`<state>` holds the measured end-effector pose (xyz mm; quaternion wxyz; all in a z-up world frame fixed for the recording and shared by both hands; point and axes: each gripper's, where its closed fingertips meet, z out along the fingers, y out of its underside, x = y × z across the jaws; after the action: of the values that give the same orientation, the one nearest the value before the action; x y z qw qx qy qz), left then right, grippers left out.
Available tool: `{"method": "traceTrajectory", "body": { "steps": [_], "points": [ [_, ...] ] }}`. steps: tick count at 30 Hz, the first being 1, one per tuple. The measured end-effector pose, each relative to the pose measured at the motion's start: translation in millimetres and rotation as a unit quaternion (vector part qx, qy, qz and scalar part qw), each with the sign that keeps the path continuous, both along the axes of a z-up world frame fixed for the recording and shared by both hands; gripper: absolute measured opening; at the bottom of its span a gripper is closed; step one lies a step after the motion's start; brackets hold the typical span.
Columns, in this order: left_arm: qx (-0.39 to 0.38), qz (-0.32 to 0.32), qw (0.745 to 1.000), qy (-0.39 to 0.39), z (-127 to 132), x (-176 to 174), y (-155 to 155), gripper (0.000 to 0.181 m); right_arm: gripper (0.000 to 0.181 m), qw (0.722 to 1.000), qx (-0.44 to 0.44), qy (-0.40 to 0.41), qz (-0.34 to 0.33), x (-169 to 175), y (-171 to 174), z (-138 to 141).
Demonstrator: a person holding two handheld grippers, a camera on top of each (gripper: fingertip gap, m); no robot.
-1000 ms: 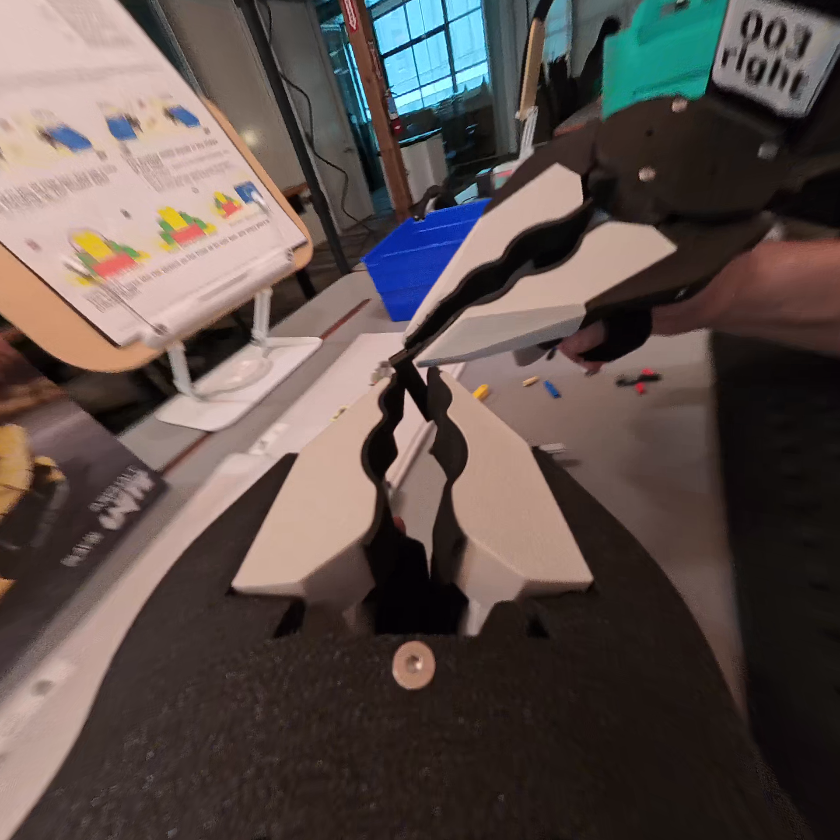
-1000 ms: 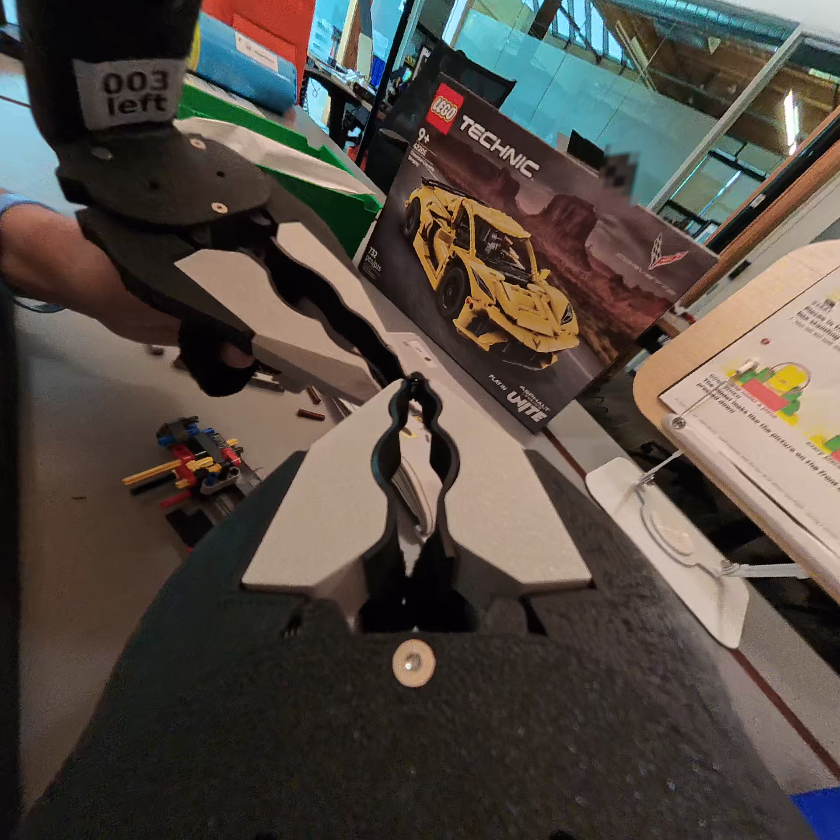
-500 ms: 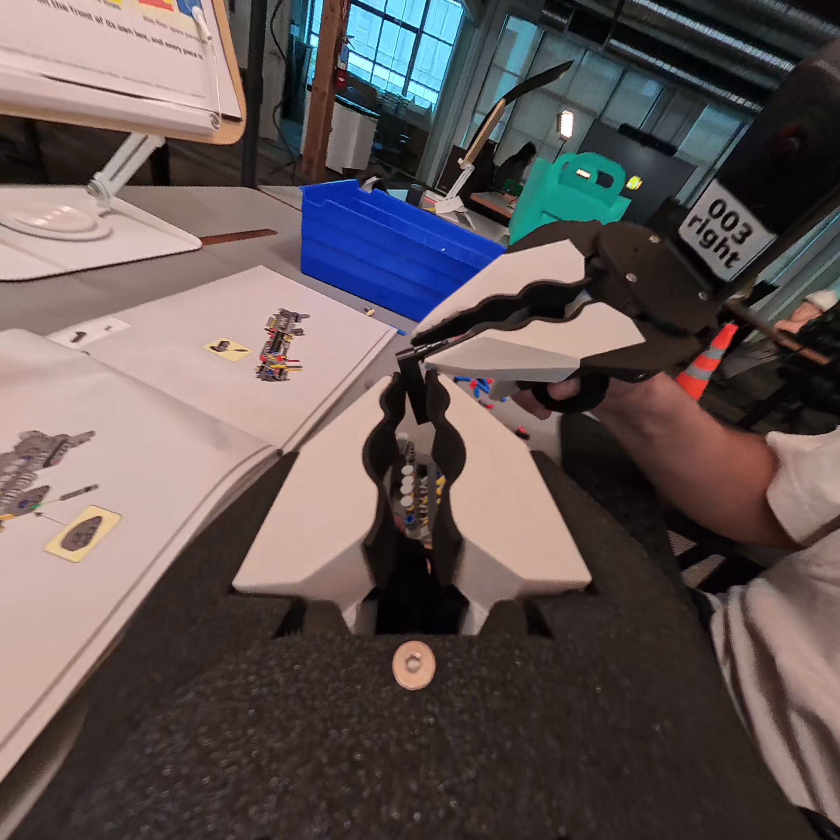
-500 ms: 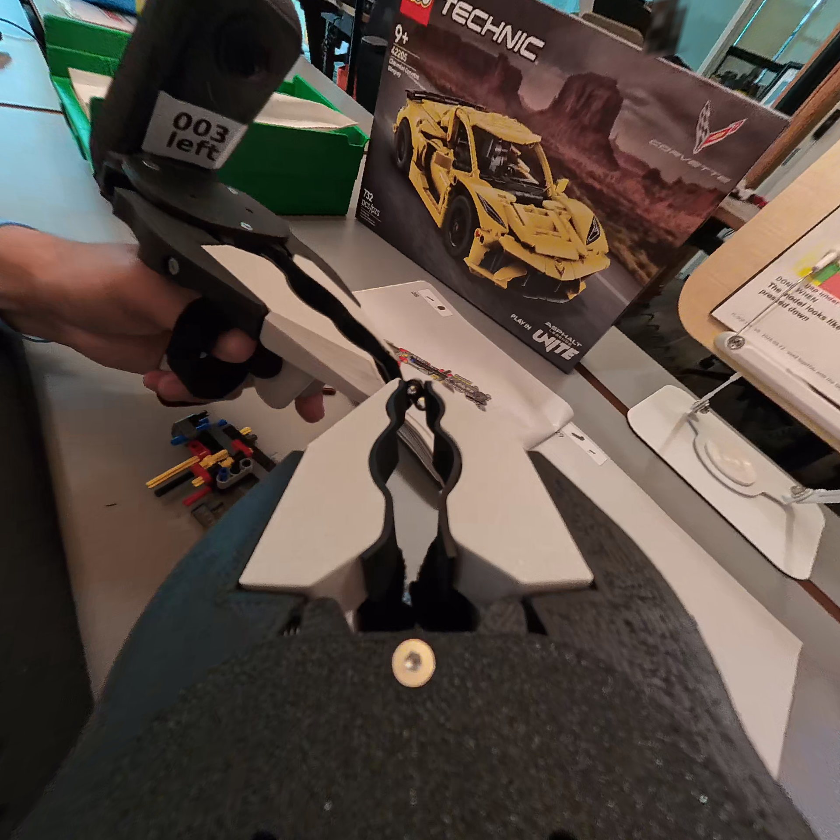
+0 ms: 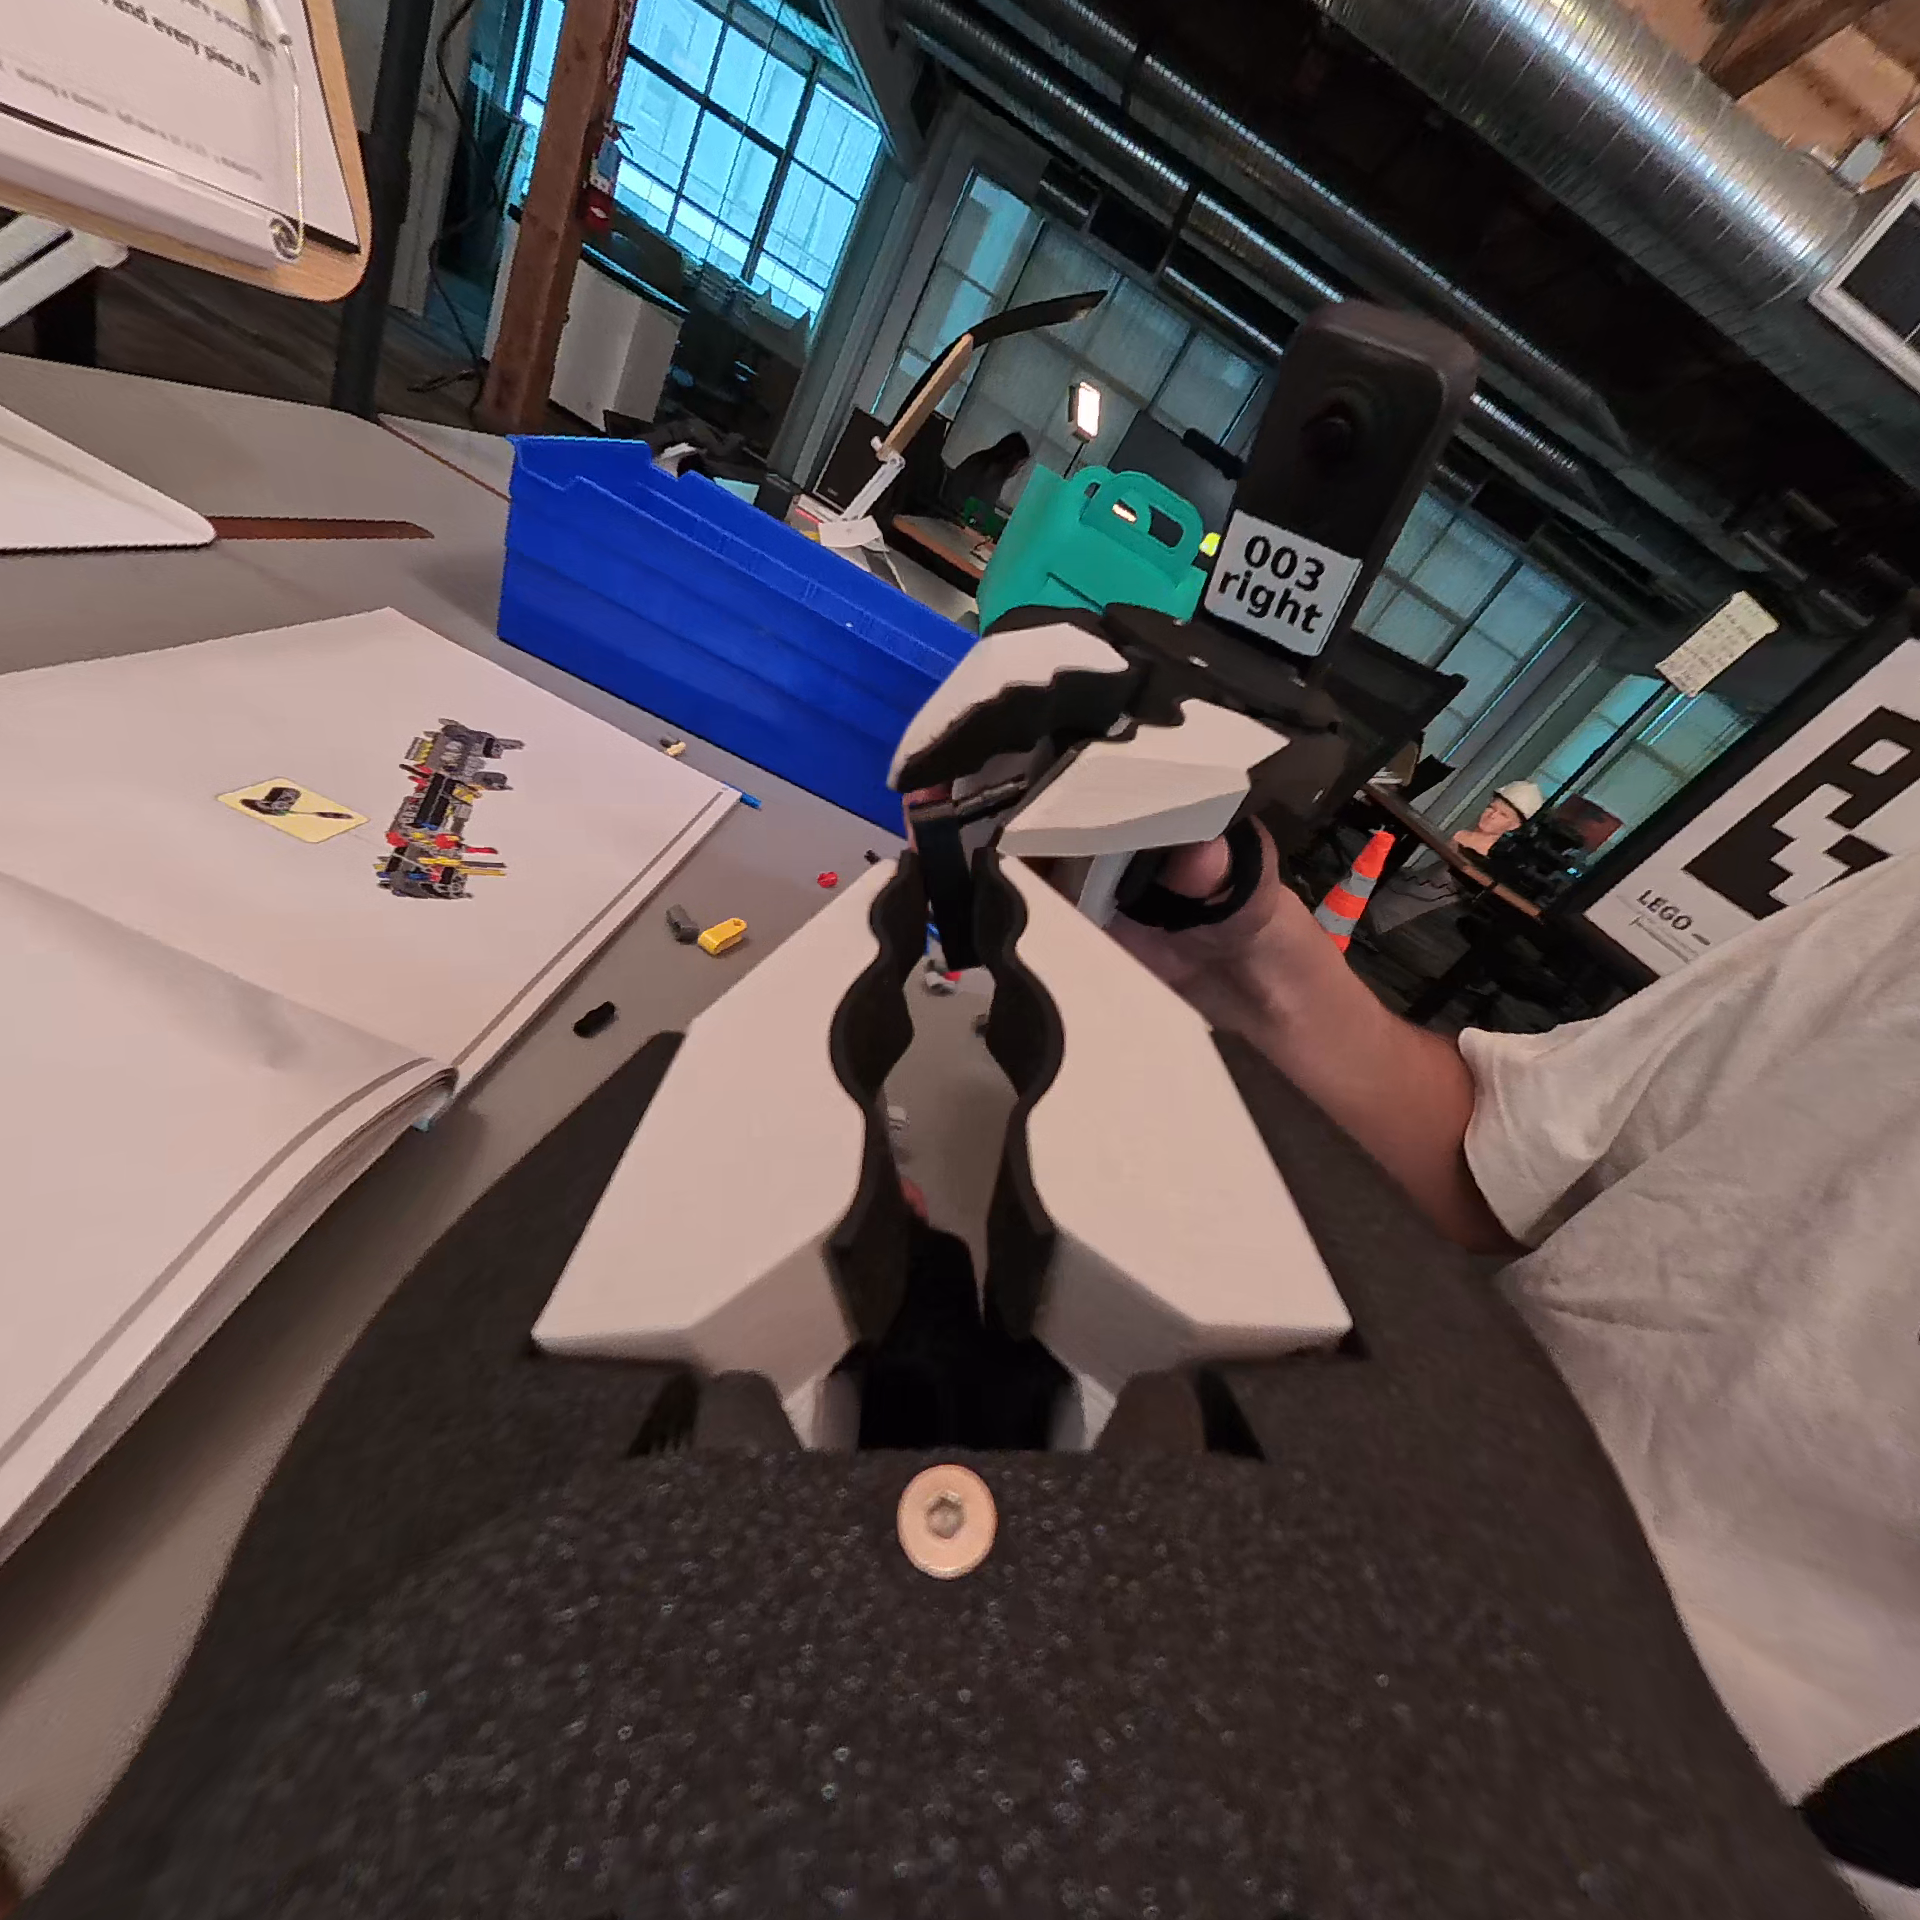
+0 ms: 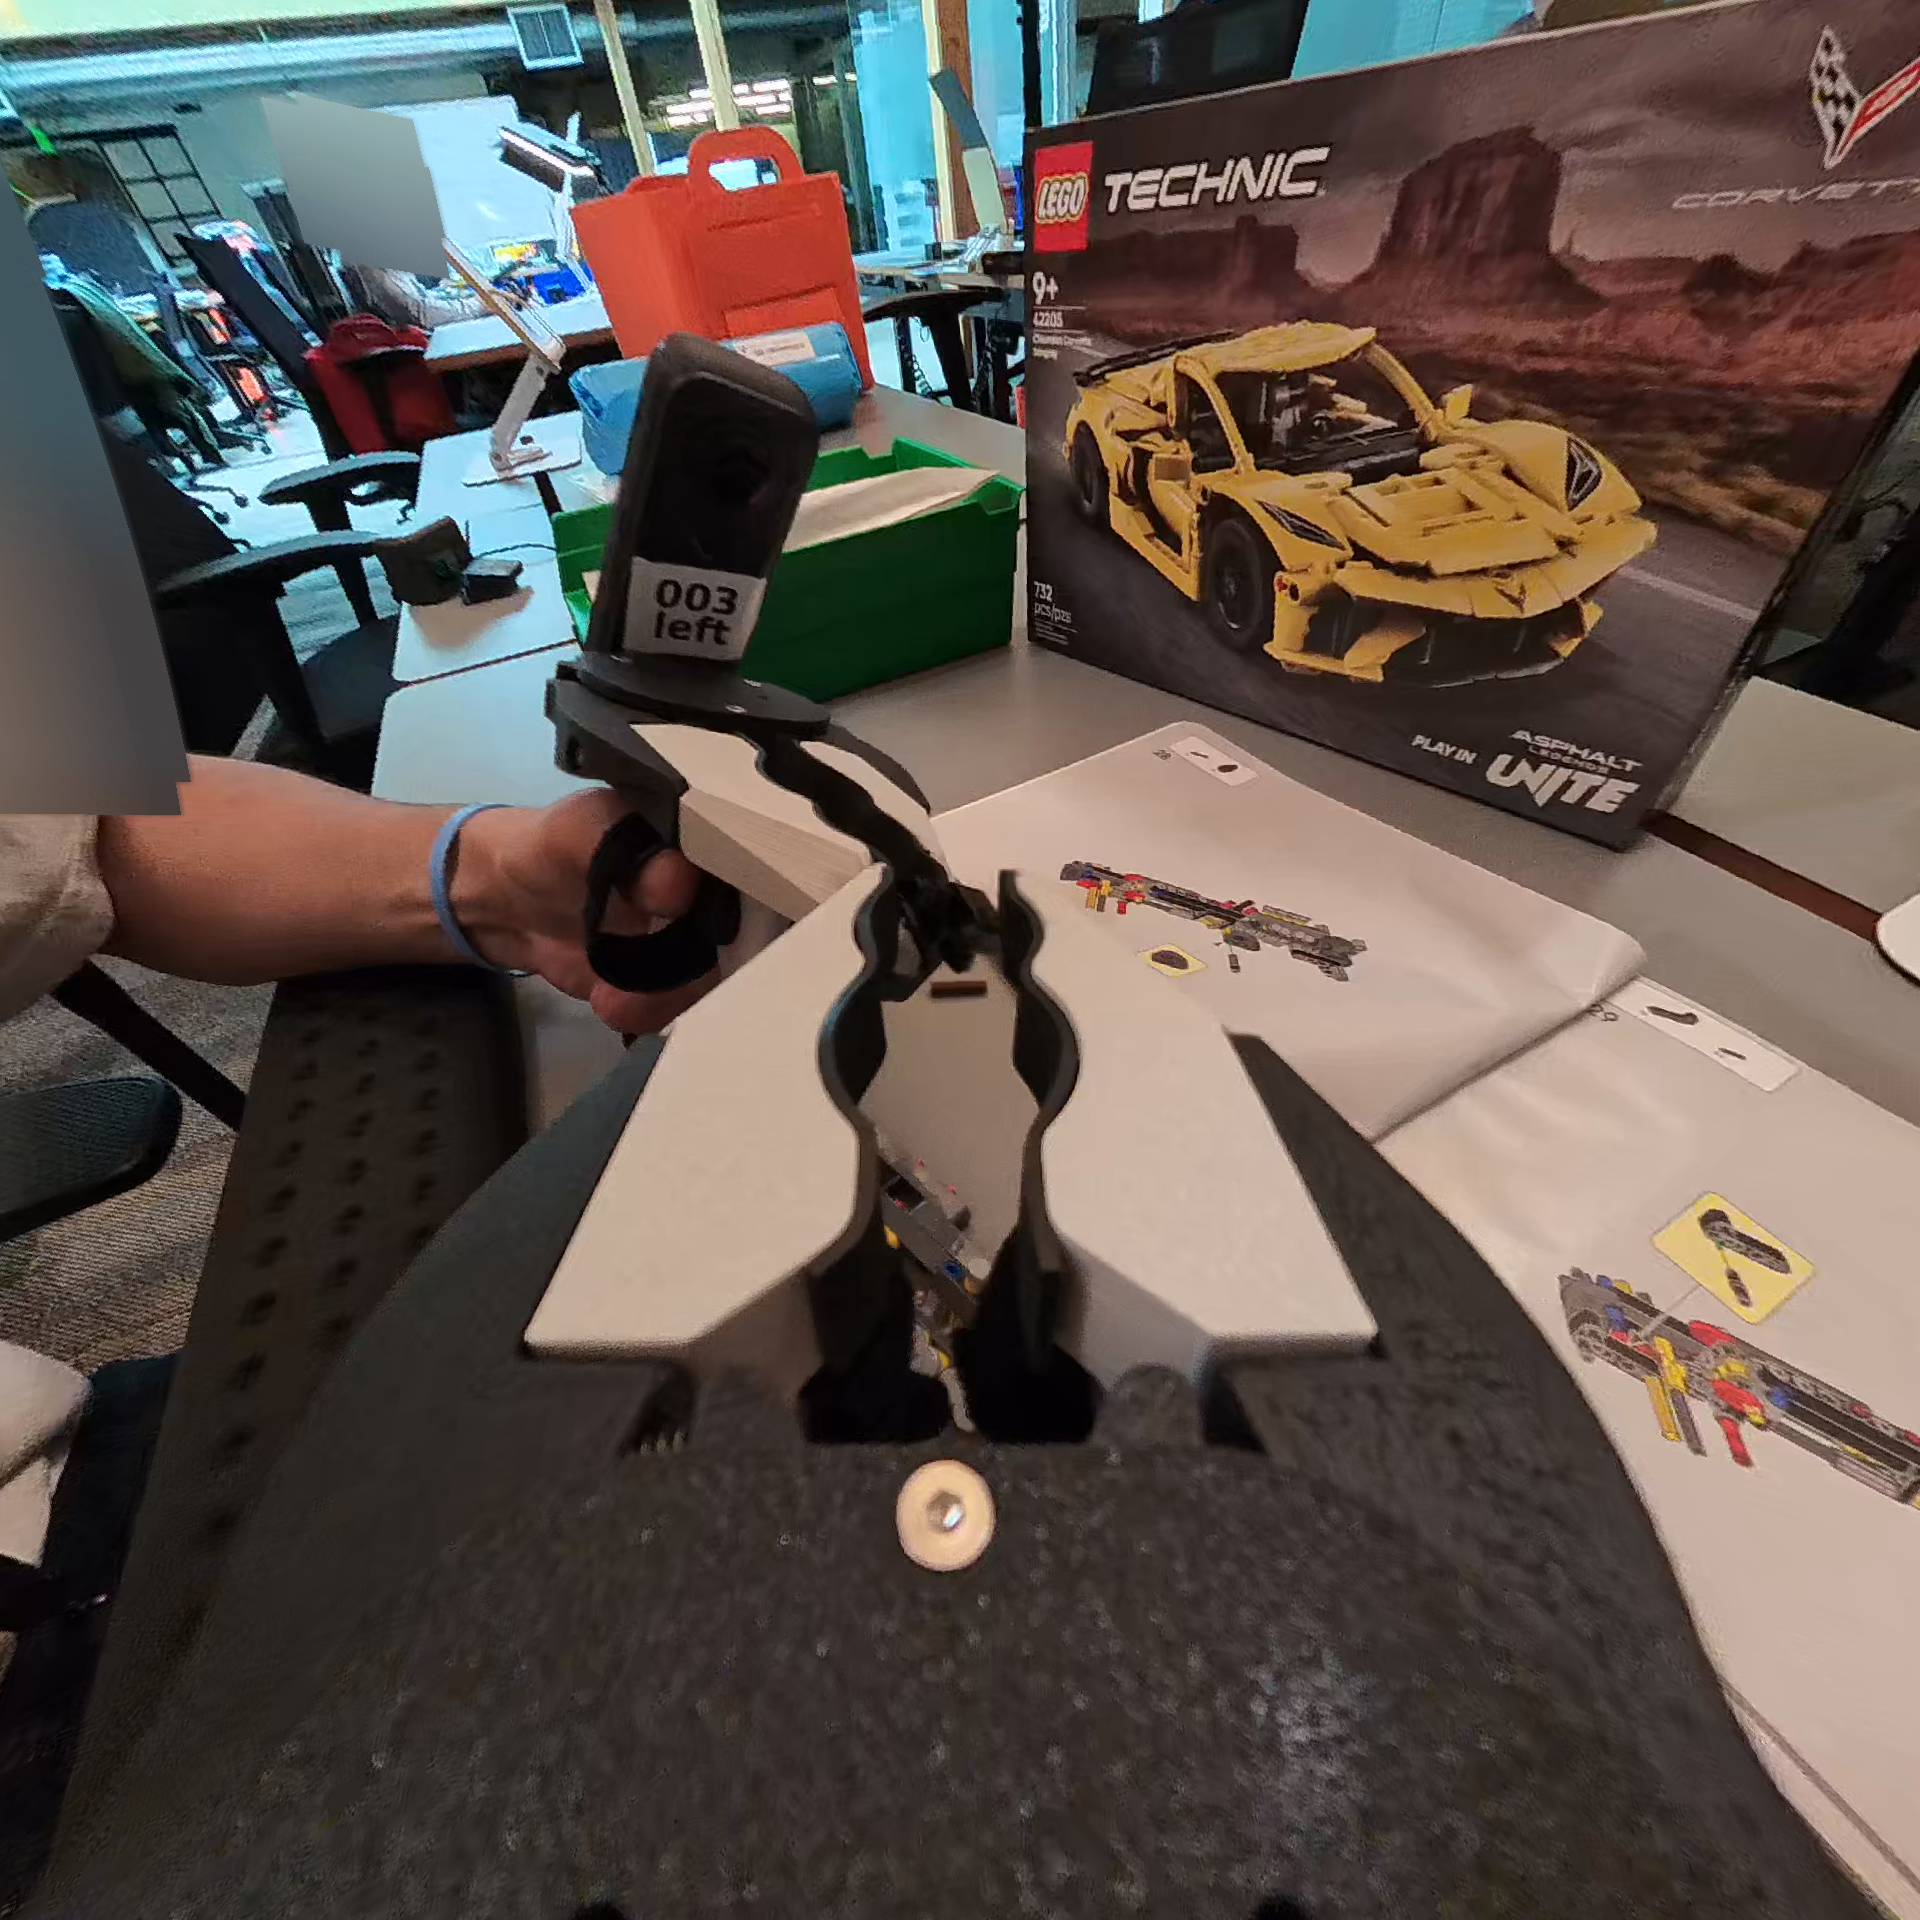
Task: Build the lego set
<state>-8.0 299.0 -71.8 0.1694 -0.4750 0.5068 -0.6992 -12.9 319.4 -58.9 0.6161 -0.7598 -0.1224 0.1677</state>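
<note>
Right wrist view alone shows lego box (image 6: 1455, 416).

White-fingered, black-padded hand-held gripper (image 5: 948, 914); blue wristband (image 6: 445, 883)

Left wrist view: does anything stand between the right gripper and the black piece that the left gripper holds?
Nothing visible. The black piece sits in the left gripper tips; the right gripper is at its upper end.

Instruction booklet (image 6: 1475, 997) open on worktop (image 6: 1039, 707); set box (image 6: 1455, 416) upright behind it; bin (image 6: 883, 582) left of box.
</note>
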Motion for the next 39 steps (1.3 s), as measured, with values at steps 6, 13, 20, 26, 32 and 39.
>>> {"method": "traceTrajectory", "body": {
  "steps": [6, 13, 20, 26, 32, 39],
  "points": [
    [-0.031, -0.013, 0.999, 0.003, 2, 0, -2, 0.007, 0.022, 0.998, -0.01, 0.052, 0.015, -1, 1, 1],
    [0.002, -0.003, 0.999, -0.036, 10, -4, -3, 0.007, 0.025, 0.981, -0.035, 0.172, 0.083, -12, -4, 5],
    [0.033, 0.002, 0.999, -0.044, 8, -5, -4, 0.007, 0.024, 0.972, -0.025, 0.207, 0.104, -13, -5, 4],
    [0.063, 0.01, 0.997, -0.038, 1, -3, -3, 0.007, 0.023, 0.976, -0.023, 0.189, 0.102, -12, -5, -3],
    [0.073, 0.022, 0.996, -0.037, 0, -1, -2, 0.007, 0.023, 0.969, -0.02, 0.221, 0.105, -11, -4, -3],
    [0.052, 0.025, 0.998, -0.029, 0, 1, 0, 0.007, 0.025, 0.961, -0.032, 0.253, 0.105, -9, -2, -2]
  ]
}}
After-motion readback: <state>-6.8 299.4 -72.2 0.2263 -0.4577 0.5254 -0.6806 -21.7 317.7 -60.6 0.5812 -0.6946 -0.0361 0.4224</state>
